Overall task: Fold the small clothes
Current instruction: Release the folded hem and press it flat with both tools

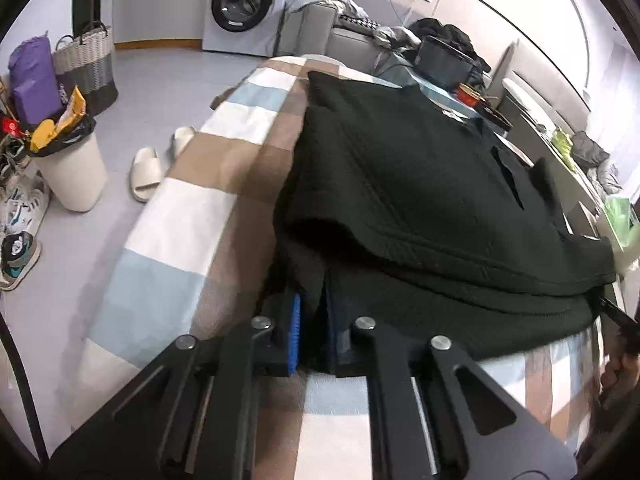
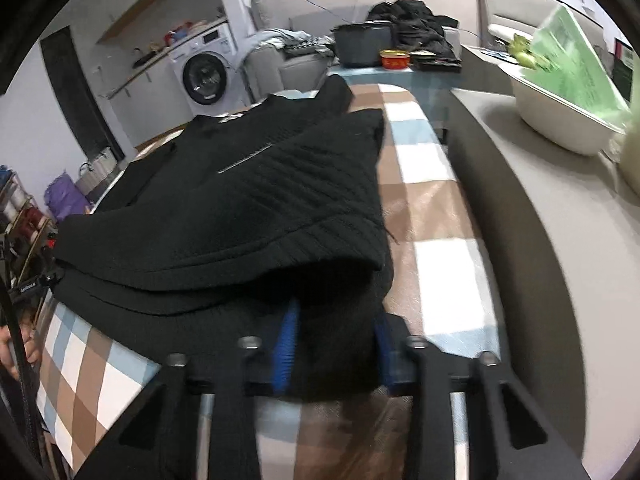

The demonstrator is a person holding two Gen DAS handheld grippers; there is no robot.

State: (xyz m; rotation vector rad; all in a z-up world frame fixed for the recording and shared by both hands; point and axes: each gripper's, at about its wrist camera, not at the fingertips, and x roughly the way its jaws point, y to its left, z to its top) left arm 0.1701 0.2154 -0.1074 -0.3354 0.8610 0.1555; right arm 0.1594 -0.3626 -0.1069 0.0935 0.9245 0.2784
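A black ribbed knit sweater (image 1: 420, 184) lies partly folded on a table with a checked cloth of brown, white and pale blue squares (image 1: 192, 216). The left gripper (image 1: 314, 332) pinches the near hem – its blue pads are close together with black cloth between them. The right gripper (image 2: 332, 354) holds a thicker bunch of the same hem, and its jaws are wider apart. A white washing machine (image 1: 244, 4) stands far behind.

Left tool (image 1: 314, 334) near centre, blue pads clamped on near hem of black knit garment (image 1: 420, 184). Garment folded double, lying on checked bench (image 1: 208, 200). Slippers (image 1: 146, 174), white bin (image 1: 76, 176) on floor left. Washing machine (image 1: 244, 4) far.
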